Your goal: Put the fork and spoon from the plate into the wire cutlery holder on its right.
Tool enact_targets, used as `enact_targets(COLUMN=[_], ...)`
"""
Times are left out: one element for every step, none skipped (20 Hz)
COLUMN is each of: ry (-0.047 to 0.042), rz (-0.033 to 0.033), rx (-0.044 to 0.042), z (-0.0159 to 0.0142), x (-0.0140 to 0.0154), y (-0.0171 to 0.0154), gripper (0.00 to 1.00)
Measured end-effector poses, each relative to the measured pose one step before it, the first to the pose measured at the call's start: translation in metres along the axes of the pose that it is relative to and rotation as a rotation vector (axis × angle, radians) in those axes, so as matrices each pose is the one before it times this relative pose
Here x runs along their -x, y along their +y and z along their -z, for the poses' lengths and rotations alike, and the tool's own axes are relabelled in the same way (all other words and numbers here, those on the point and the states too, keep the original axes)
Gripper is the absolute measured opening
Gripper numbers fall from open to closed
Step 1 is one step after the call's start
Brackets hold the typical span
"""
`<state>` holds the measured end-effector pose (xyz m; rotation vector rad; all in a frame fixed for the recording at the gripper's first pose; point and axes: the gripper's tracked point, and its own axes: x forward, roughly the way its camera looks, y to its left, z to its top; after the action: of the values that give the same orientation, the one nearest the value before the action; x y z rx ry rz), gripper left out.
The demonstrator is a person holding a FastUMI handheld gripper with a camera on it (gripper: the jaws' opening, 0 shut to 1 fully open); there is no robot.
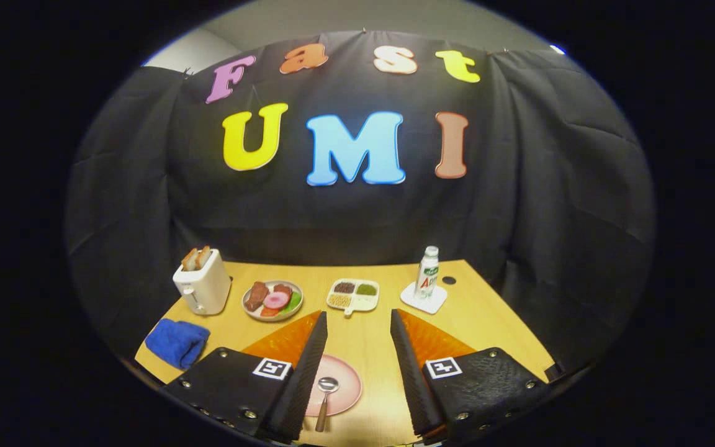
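A pink plate (346,386) lies on the wooden table between my fingers, close to the left one, which covers its left part. A metal spoon (325,393) with a wooden handle rests on the plate, bowl away from me, handle over the plate's near rim. My gripper (358,323) is open and hovers above the table with nothing between its fingers. The left finger (308,366) stands just left of the spoon.
A white toaster (202,287) with toast stands at the back left, a blue cloth (177,340) in front of it. A plate of toy food (273,300), a divided dish (353,294) and a bottle (427,273) on a white coaster line the back.
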<state>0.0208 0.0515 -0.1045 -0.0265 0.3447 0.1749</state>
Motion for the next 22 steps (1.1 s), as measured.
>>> enact_targets(ry=[0.05786,0.05232,0.04993,0.04461,0.04143,0.03140,0.03528,0.03649,0.03506,0.03669,0.03441,0.03875,0.03520,0.03515,0.03989,0.03550,0.03576,0.03685,0.02929,0.02870,0.03358,0.03144], rz=[-0.02956,-0.02426,-0.01831,-0.00683,-0.00731,-0.00516,-0.00327,-0.00146,0.00383,0.00046,-0.00102,-0.00218,0.00071,0.00876,0.01117,0.00504,0.00352,0.00406,0.00317,-0.00200,0.00079,0.00148], rx=[-0.01132,-0.01526,-0.00951,-0.00776,-0.00451,-0.00561,-0.00483,-0.00349,-0.00224,-0.00291,-0.00848,-0.00674,-0.00411,-0.00314,-0.00552,-0.01435,-0.01561,-0.01015,-0.00893,-0.00550,-0.00269,-0.00382], z=[0.01515,0.01514,0.01290,0.01319,0.01227,0.01078,0.01088,0.01012,0.00993,0.01029,0.00859,0.01030,0.00777,0.00861,0.00807,0.00627,0.00636,0.00773,0.00558,0.00621,0.00725,0.00729], x=[-0.00614,-0.00725,-0.00685,-0.00564,-0.00761,-0.00559,-0.00623,-0.01001,-0.00828,-0.00758,-0.00714,-0.00757,-0.00680,-0.00656,-0.00573,-0.00567,-0.00458,-0.00525,-0.00221,-0.00267,-0.00314,-0.00405], y=[0.00643,0.00493,0.00499,0.00256,0.00149,0.00181,0.00086,-0.00001,-0.00128,-0.00013,0.00032,0.00171,0.00051,-0.00065,-0.00210,0.00035,0.00044,-0.00143,-0.00136,0.00001,-0.00074,-0.00132], gripper=[0.64,0.65,0.65,0.64,0.64,0.64,0.64,0.64,0.64,0.64,0.64,0.64,0.64,0.64,0.65,0.65,0.65,0.65,0.64,0.64,0.64,0.64])
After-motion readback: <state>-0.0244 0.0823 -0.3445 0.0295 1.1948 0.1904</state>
